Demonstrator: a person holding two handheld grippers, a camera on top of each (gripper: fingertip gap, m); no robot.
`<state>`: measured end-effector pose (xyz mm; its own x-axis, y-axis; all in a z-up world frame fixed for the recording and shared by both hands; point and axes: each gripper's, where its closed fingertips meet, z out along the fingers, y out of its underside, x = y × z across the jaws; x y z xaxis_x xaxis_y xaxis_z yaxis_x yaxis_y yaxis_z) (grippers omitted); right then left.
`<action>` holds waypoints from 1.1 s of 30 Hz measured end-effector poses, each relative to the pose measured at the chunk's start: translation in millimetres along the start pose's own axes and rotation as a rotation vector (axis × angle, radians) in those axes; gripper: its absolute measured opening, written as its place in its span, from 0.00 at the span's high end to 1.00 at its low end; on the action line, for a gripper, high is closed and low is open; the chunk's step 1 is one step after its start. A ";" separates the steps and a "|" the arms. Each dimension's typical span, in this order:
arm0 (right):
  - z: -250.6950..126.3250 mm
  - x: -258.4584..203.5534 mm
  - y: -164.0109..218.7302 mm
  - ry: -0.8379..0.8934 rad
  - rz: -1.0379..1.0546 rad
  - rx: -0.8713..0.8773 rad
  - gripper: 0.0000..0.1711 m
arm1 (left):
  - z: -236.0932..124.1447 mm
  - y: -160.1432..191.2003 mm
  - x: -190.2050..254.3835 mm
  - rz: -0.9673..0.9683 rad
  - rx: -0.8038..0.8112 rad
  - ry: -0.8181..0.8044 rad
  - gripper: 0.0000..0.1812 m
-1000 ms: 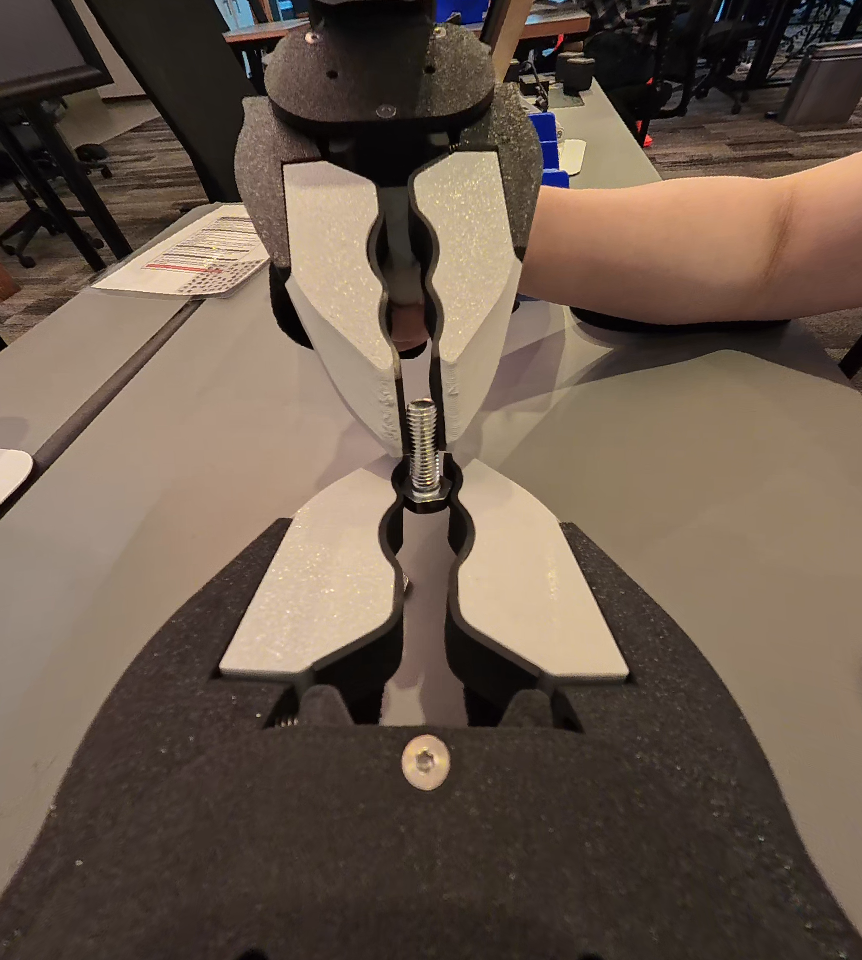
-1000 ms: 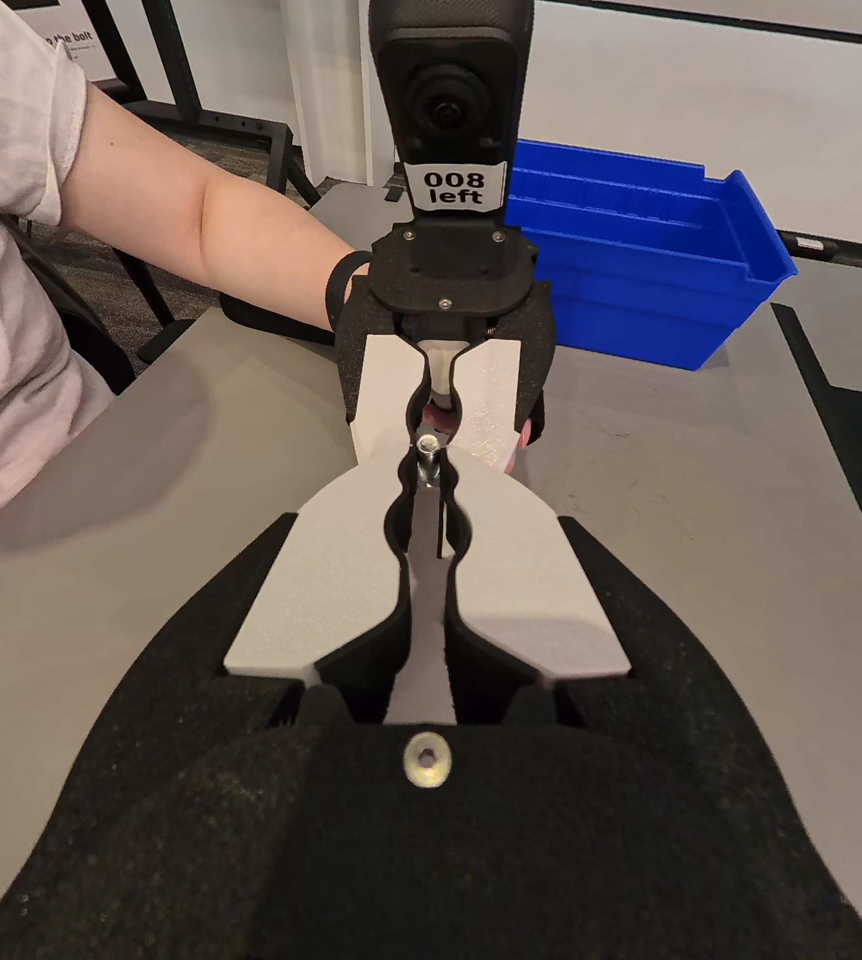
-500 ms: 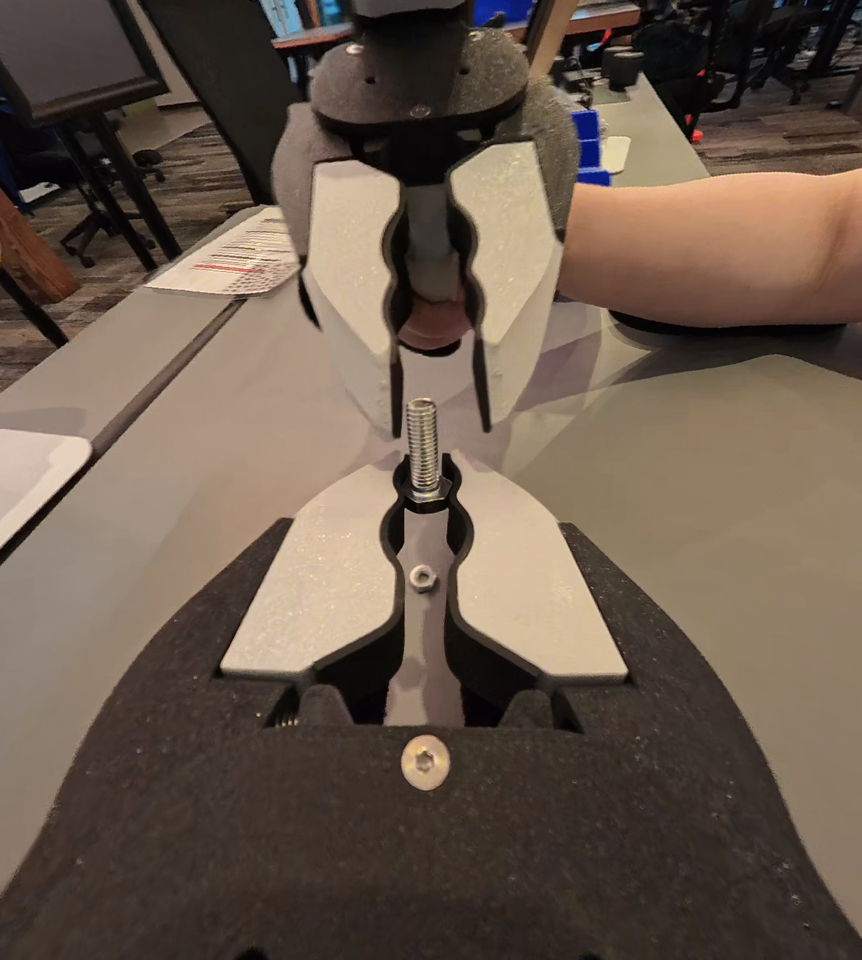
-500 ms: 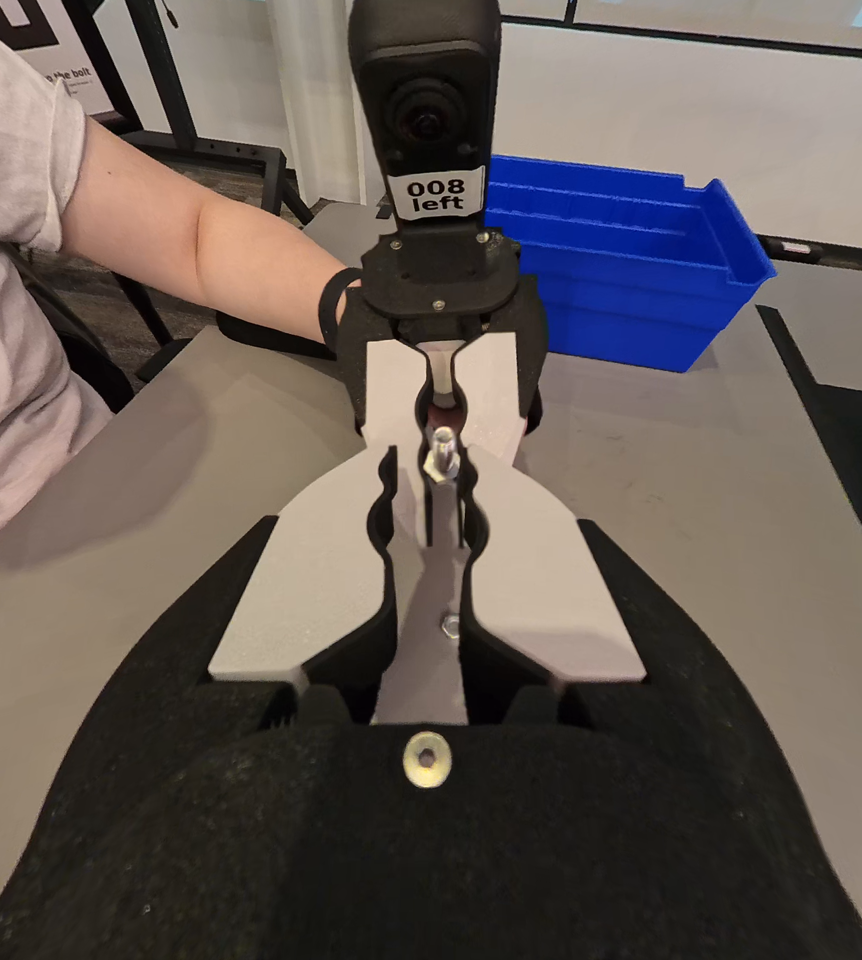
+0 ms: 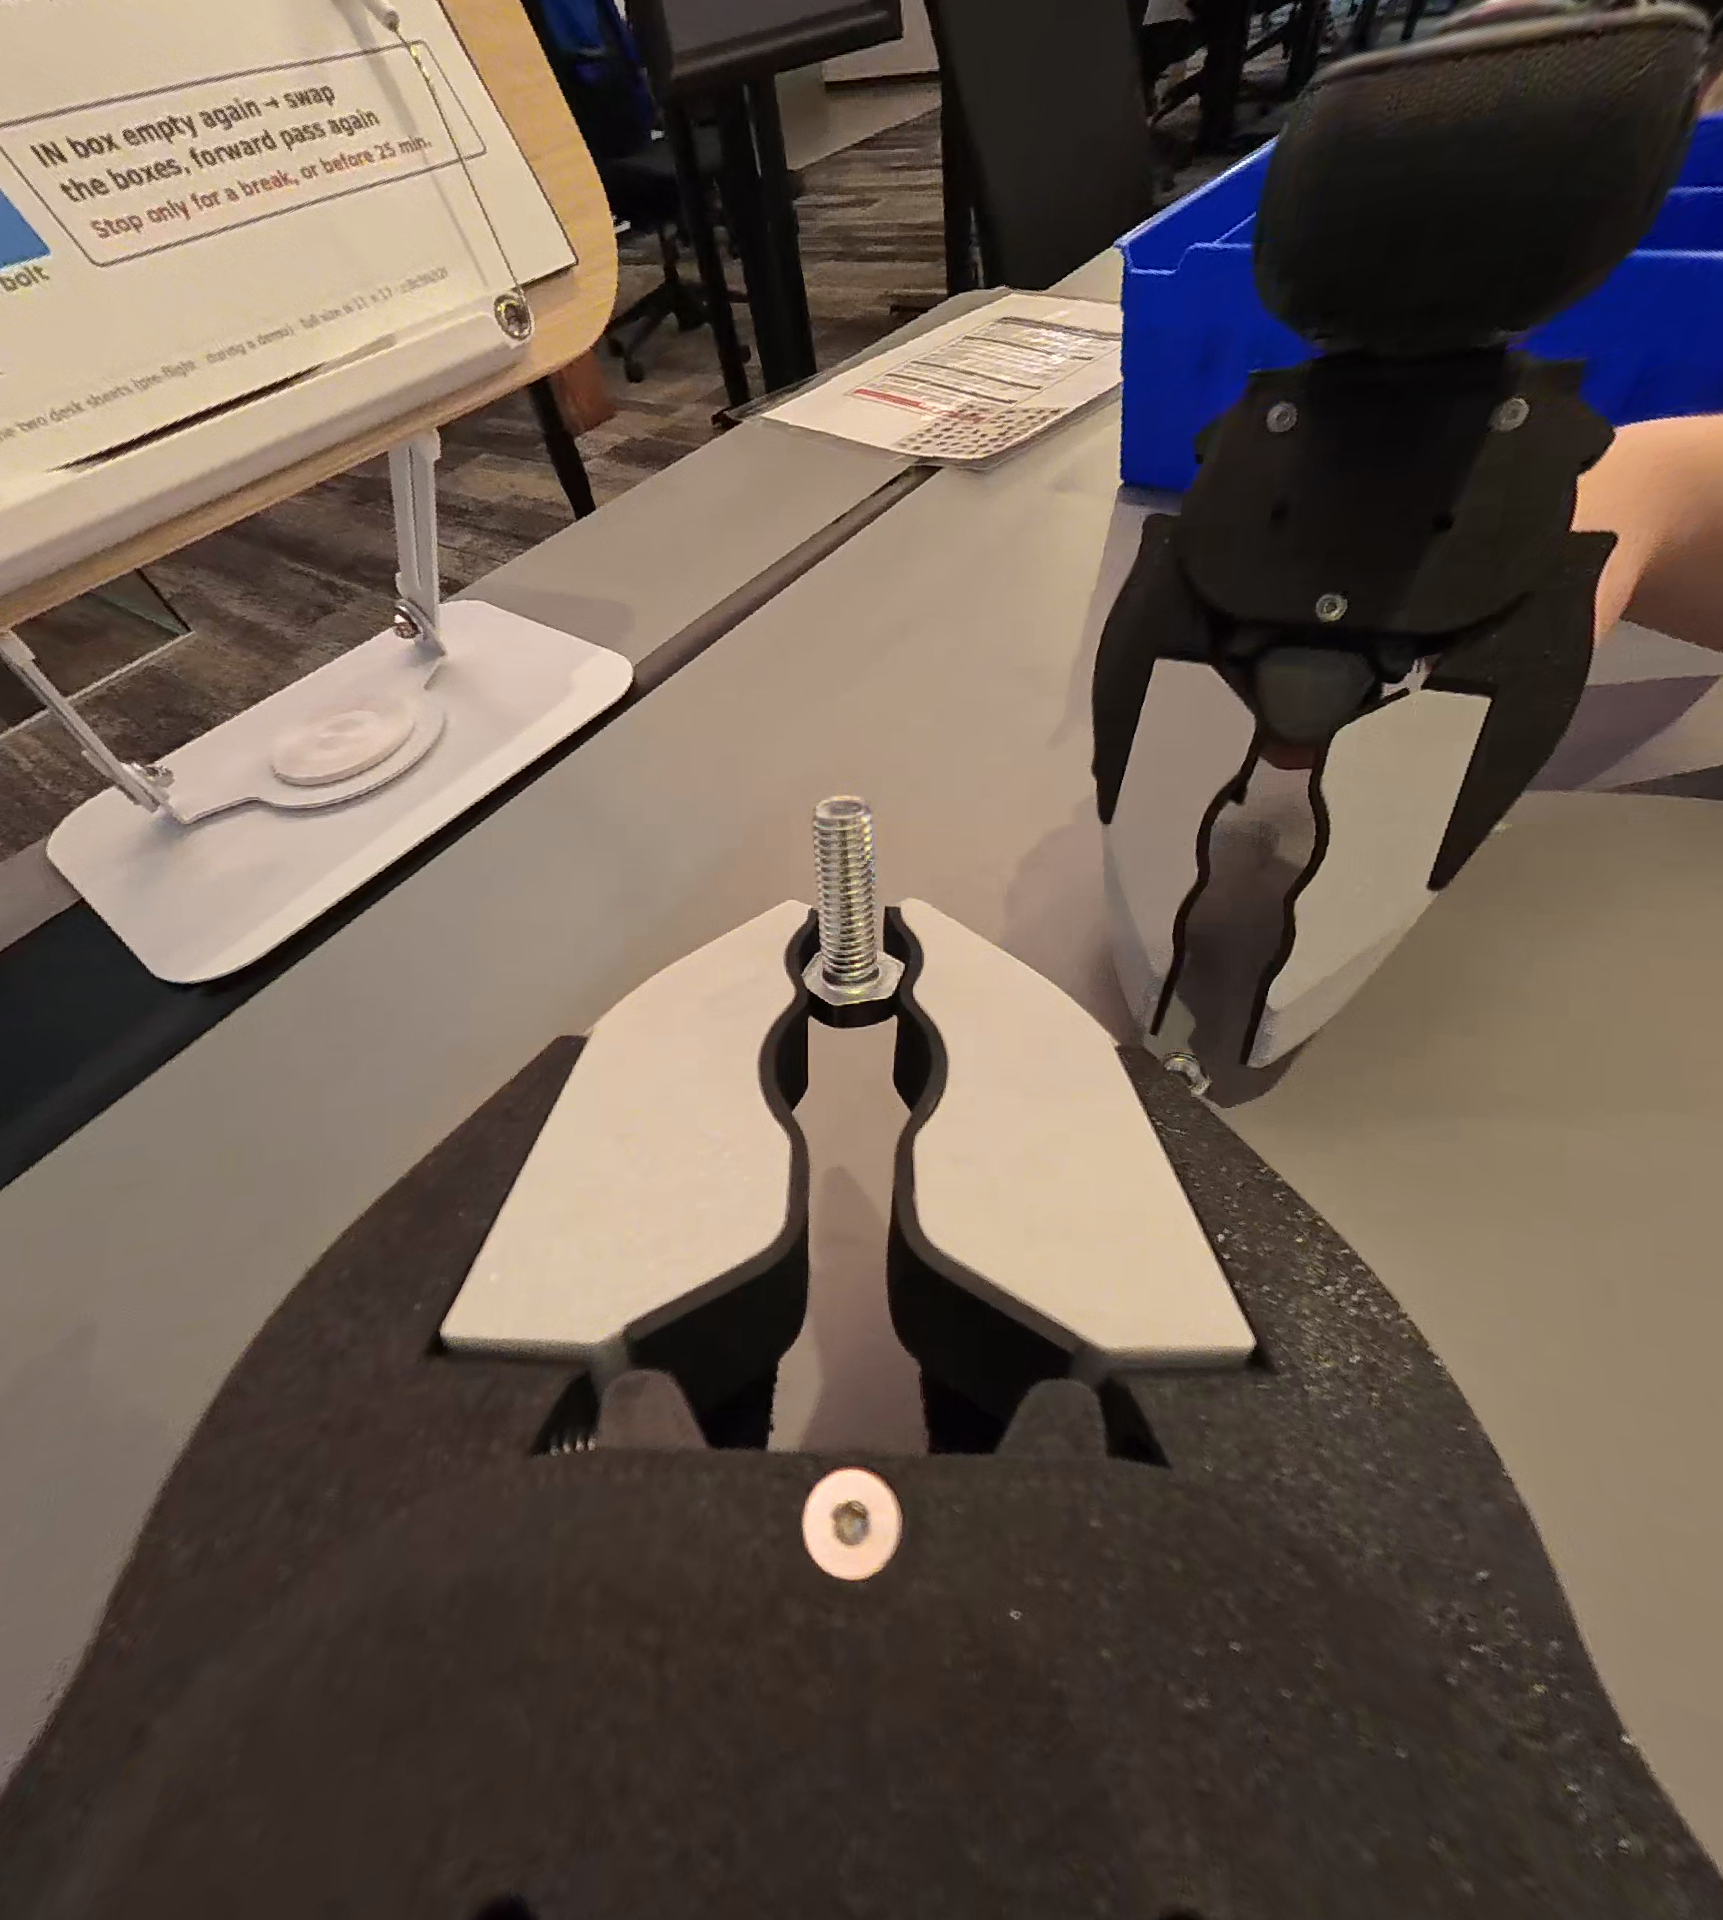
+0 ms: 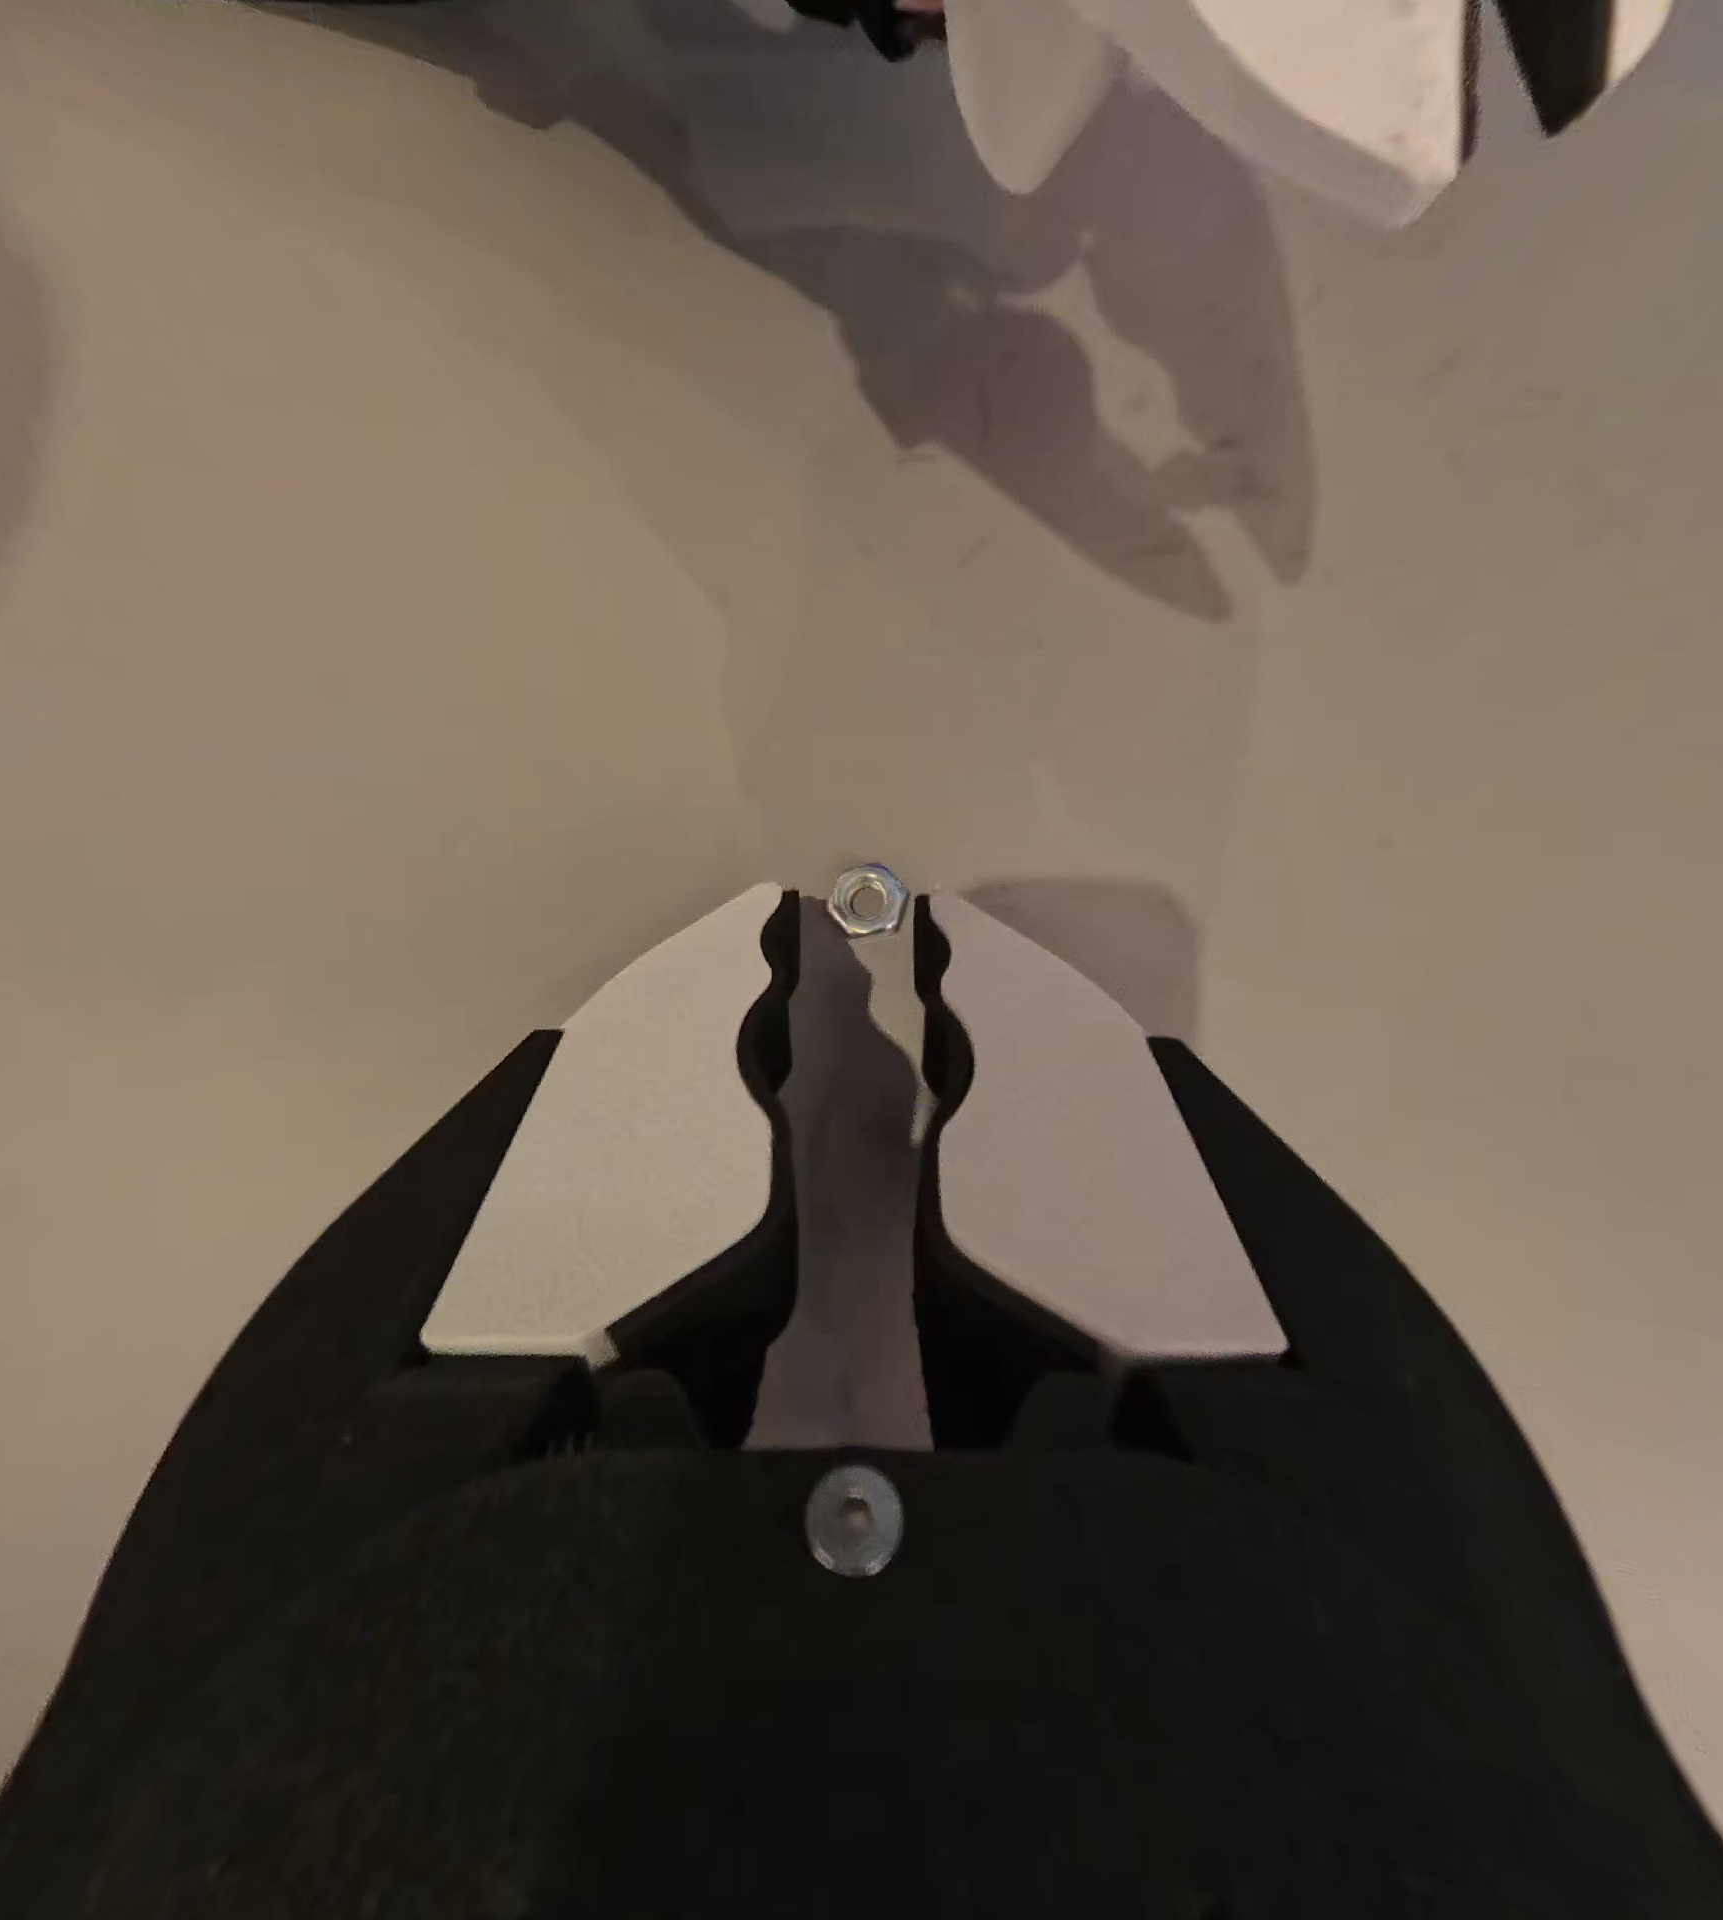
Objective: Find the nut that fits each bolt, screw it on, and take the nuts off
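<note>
Between the parted tips of the right gripper (image 6: 862, 906) lies a small silver hex nut (image 6: 868, 904), flat on the grey tabletop (image 6: 317, 623); the left gripper (image 5: 849, 971) clamps the threaded silver bolt (image 5: 844, 899) upright. Closing off-centre could skid the nut away.

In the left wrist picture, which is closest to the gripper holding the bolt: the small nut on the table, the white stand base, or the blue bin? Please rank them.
1. Small nut, on the table just right.
2. White stand base, ahead left.
3. Blue bin, far right, behind the other gripper.

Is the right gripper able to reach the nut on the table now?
Probably yes. The right gripper is open, pointing down, with the nut lying flat at its fingertips, nothing between them.
</note>
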<state>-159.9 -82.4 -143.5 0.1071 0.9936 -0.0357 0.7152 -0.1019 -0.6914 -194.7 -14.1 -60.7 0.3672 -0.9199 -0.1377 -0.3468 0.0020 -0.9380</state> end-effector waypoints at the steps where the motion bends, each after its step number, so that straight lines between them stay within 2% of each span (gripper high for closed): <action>1: 1.7 0.7 1.0 0.008 0.006 -0.012 0.88 | 0.2 1.0 -1.0 0.000 -0.004 -0.007 0.94; 14: 11.7 4.8 3.8 0.056 0.063 -0.068 0.90 | 0.2 4.6 -1.3 -0.008 -0.019 0.002 0.94; 24: 8.7 7.1 4.5 0.088 0.015 -0.095 0.92 | 3.1 11.5 3.5 0.016 -0.056 0.024 0.94; 27: -14.2 5.8 -17.5 0.101 -0.026 -0.002 0.92 | 6.1 16.9 15.6 0.063 -0.098 0.089 0.94; 31: -74.4 -3.6 -70.3 0.131 -0.072 0.249 0.92 | 8.7 12.3 43.8 0.145 -0.152 0.208 0.94; 33: -98.9 -7.2 -85.4 0.179 -0.105 0.302 0.92 | 10.7 5.5 58.4 0.183 -0.165 0.259 0.94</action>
<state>-153.5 -85.6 -12.8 0.1826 0.9709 0.1549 0.4954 0.0453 -0.8675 -165.9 -63.6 -77.3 0.0622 -0.9791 -0.1937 -0.5292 0.1322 -0.8381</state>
